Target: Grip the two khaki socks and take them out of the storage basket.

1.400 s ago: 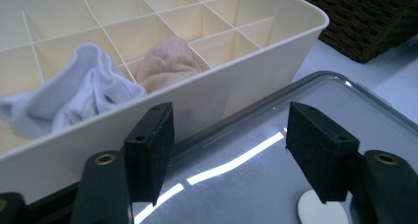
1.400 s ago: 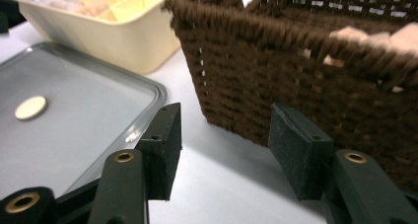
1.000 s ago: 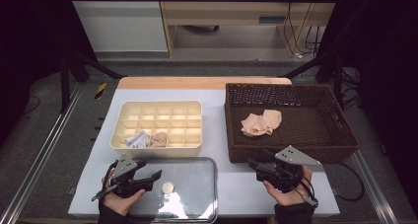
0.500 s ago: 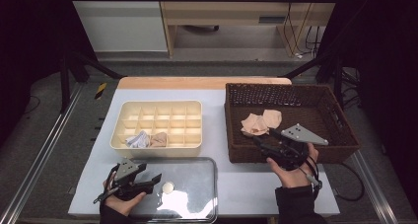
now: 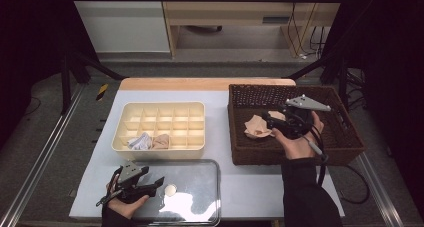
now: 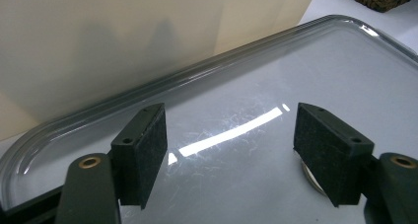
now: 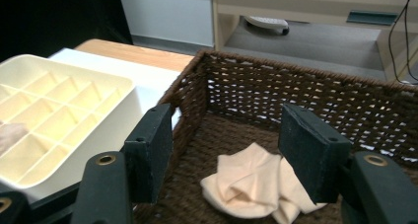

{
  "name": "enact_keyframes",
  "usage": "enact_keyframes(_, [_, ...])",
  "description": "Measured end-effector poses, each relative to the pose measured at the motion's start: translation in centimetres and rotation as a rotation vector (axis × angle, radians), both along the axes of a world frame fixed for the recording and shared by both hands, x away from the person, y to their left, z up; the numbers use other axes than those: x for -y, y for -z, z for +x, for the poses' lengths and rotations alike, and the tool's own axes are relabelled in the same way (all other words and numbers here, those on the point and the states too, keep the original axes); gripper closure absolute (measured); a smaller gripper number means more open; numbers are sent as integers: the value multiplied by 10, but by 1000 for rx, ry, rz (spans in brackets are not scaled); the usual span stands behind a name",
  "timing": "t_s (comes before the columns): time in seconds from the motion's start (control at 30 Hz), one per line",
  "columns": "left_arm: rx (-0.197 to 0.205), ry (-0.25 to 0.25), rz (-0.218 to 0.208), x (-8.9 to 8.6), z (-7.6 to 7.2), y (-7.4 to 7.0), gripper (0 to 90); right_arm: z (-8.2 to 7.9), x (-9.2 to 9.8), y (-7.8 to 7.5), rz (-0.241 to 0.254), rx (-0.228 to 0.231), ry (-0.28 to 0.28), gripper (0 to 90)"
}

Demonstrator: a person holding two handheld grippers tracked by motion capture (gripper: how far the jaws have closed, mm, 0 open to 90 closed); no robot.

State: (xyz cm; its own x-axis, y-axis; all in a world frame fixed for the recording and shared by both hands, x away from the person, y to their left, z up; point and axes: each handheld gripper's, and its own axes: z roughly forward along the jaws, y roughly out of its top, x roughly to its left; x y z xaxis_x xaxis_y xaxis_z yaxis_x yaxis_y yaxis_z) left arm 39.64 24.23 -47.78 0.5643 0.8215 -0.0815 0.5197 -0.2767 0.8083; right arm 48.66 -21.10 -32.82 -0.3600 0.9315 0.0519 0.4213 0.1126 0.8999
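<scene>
Right gripper: held above the interior of the wicker basket, jaws spread wide, nothing between them. Beige cloth: crumpled on the basket floor, just ahead of and below the jaw tips, apart from both pads in the right gripper view. Basket far wall and left corner: directly ahead of the jaws. Compartment tray: off to the left of the right gripper, outside the basket, standing on the white table.

Left gripper: low over the clear lid, jaws parted wide, pads bare, gripping nothing. Lid surface: directly beneath and ahead of the jaws in the left gripper view, curved rim running across in front. Round knob: on the lid, just ahead of the jaw tips in the high view; partly hidden behind the right-hand pad in the left gripper view. Contact between pad and knob: cannot be told. Cream wall of the compartment tray: beyond the lid rim, straight ahead of the left gripper.

Compartment tray contents, seen from the high view: white cloth and pinkish cloth, side by side in the front row of cells, well apart from both grippers.
</scene>
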Motion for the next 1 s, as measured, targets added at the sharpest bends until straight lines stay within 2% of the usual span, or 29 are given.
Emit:
enact_keyframes(0.23, [-6,4,4,0,0,1,283,34,1,-5,-18,-20,20,385])
enact_keyframes(0.33, [-9,1,8,1,1,1,283,48,1,-5,-52,-25,36,385])
enact_keyframes(0.4, [-10,-1,9,1,1,1,283,60,2,-4,-48,-48,57,396])
enact_keyframes(0.63, [-16,-8,7,0,2,1,284,78,3,1,-54,-73,74,411])
enact_keyframes(0.77, [-12,-11,10,1,1,0,283,88,1,11,-64,-104,73,436])
enact_keyframes(0.87, [-14,-13,4,1,1,-1,283,93,0,15,-72,-108,72,448])
enact_keyframes(1.0, [-13,-11,0,1,0,-3,284,102,-4,27,-94,-158,67,486])
